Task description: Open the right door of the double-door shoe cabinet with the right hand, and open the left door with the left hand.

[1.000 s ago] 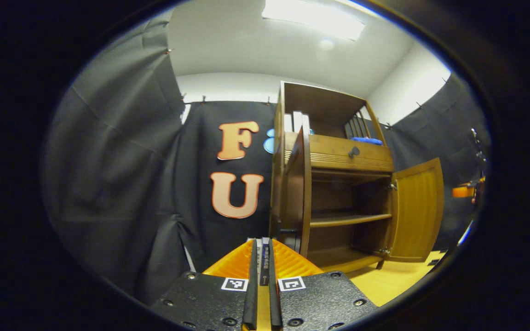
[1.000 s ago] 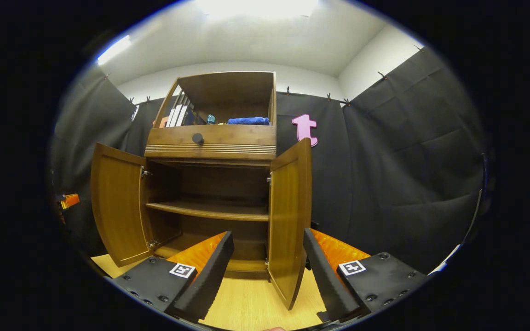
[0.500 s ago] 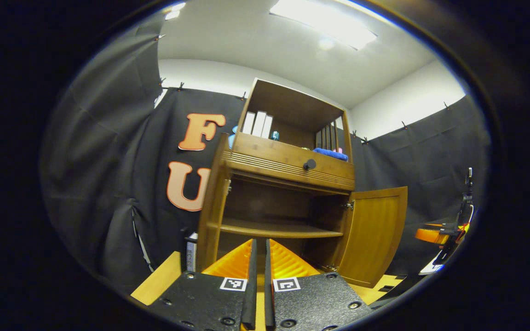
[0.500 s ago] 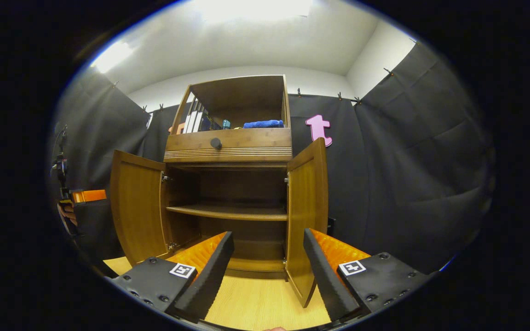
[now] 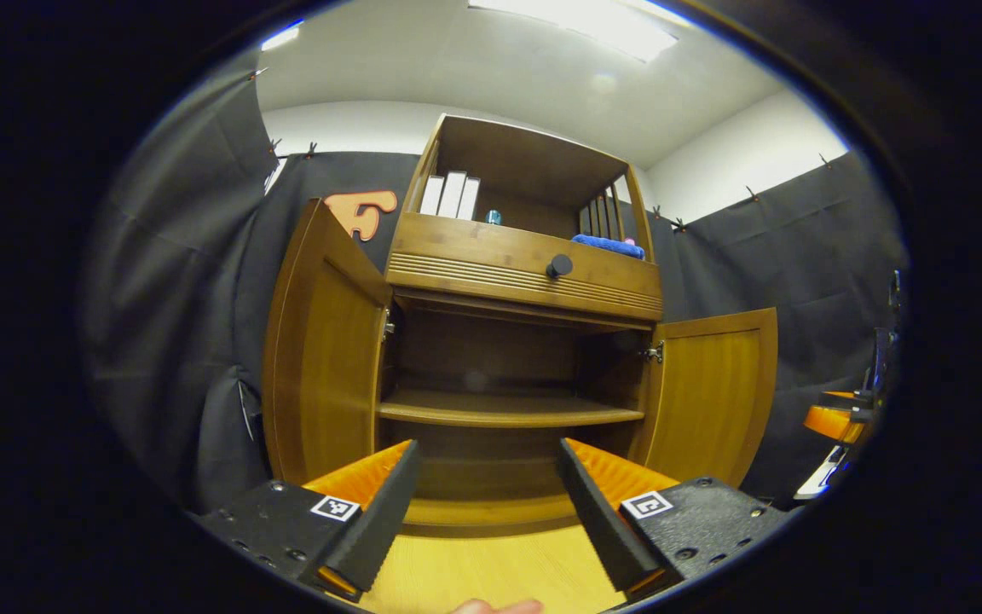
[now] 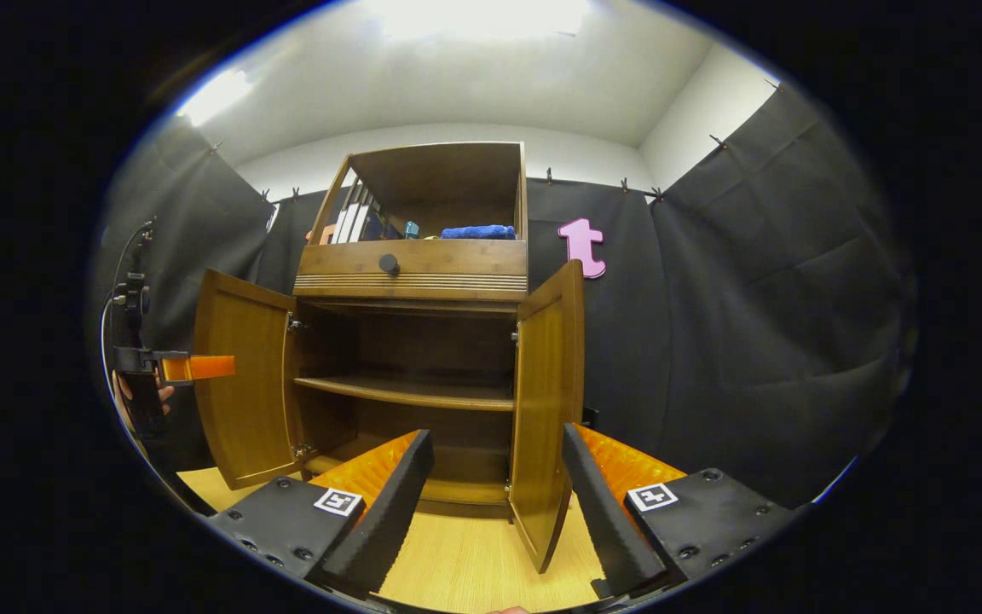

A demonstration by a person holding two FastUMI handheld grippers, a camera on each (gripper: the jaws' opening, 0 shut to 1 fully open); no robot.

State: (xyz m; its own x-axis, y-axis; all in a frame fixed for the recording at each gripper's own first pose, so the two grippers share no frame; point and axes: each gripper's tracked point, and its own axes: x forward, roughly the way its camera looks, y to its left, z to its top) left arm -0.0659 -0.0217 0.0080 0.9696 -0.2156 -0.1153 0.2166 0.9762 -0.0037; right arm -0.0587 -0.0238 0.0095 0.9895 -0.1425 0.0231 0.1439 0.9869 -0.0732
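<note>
Black cloth wall behind shoe cabinet on wood floor. Left door swung wide, right door swung wide. Lower shelf bare. Top cubby: white books, blue cloth. Left gripper spread, holding nothing. Right gripper spread, holding nothing. Right gripper view also catches left gripper at far left with hand.

White upright books stood in the top wooden compartment; a folded blue cloth lay at its other side.
</note>
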